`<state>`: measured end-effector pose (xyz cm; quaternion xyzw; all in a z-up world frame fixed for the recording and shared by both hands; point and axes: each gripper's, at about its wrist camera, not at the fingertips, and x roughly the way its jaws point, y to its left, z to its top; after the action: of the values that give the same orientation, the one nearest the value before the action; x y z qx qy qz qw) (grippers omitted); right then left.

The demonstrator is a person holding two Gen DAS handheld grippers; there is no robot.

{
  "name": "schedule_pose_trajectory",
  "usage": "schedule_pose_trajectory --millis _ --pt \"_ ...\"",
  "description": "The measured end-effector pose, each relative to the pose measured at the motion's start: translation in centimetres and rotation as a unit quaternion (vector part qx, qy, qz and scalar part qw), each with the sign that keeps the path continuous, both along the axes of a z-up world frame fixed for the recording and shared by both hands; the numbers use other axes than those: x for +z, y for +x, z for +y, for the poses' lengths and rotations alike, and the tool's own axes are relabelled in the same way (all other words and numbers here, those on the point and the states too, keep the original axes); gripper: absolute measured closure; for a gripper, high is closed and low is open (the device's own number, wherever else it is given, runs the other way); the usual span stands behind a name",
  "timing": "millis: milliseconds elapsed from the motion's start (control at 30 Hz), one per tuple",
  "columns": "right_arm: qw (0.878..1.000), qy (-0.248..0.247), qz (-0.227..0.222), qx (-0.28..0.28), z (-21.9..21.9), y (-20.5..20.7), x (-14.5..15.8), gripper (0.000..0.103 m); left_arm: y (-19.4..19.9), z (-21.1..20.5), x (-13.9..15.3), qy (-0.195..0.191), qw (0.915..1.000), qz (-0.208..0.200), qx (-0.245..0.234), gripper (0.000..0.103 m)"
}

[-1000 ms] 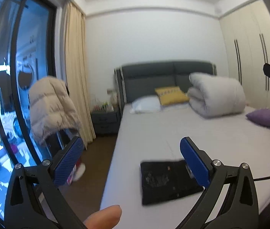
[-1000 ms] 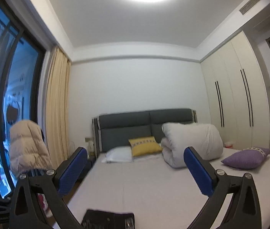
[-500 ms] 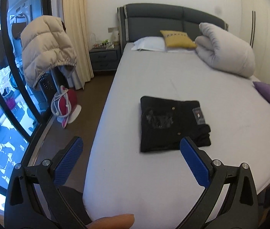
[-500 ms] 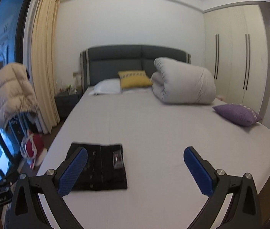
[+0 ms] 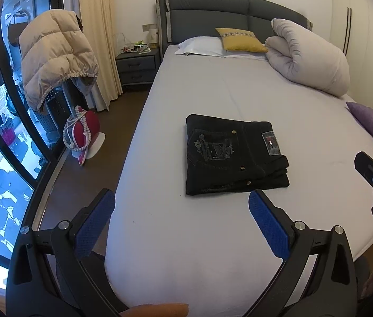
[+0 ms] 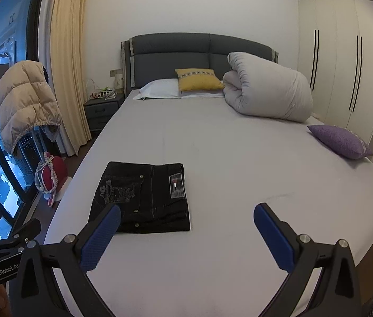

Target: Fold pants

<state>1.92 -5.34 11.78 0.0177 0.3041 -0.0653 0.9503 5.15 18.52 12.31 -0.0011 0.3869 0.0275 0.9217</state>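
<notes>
Bed (image 5: pixel 212 237): grey sheet, foot edge cut off. Black pants (image 5: pixel 231 155) folded flat near its left edge, roughly square, no clear long axis; waistband label toward the right side. Left gripper (image 5: pixel 181 222) and right gripper (image 6: pixel 186 227) both spread wide, empty, above the sheet.

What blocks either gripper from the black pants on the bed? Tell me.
Nothing visible. The folded black pants lie alone on bare bed sheet, ahead of the open left gripper and open right gripper. Pillows and duvet lie far beyond the pants.

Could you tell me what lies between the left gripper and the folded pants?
Only bare sheet of the bed separates the left gripper from the pants, shown in the left wrist view.
</notes>
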Motion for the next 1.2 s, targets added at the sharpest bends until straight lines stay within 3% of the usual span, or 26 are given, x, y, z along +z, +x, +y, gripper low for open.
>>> schedule_pose_trajectory --millis 1200 --pt "0.999 -0.001 0.035 0.008 -0.5 0.3 -1.2 0.000 1.6 0.2 -2.1 -0.006 0.9997 0.022 -0.010 0.000"
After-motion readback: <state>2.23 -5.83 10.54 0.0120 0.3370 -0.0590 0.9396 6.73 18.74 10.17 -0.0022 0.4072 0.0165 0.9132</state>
